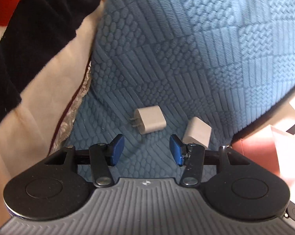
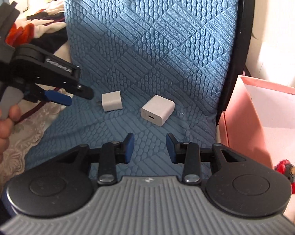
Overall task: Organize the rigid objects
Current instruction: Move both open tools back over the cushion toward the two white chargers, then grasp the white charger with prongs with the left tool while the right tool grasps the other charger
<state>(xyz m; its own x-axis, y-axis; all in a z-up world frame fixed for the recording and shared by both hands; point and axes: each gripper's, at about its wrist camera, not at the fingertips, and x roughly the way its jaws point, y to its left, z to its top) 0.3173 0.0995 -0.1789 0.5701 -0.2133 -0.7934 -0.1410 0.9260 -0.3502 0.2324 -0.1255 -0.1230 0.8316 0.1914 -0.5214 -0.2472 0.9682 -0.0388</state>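
Left gripper point(image 1: 147, 152) was spread wide, nothing between its blue pads point(image 1: 117, 150). Right gripper point(image 2: 149, 148) likewise parted and empty. Both hung over the blue cushion point(image 1: 186, 49). Just beyond the left gripper lay two white chargers, apart from each other: a pronged charger point(image 1: 150, 119) ahead with prongs pointing left, and a second charger point(image 1: 197, 132) just beside the right pad. From the right wrist view, the second charger point(image 2: 157, 110) showed its port, the pronged charger point(image 2: 111, 101) lay left of it, near the left gripper's tip. Pink box point(image 2: 245, 121) stood beside the cushion's right edge. Blankets point(image 1: 30, 58) lay further left.
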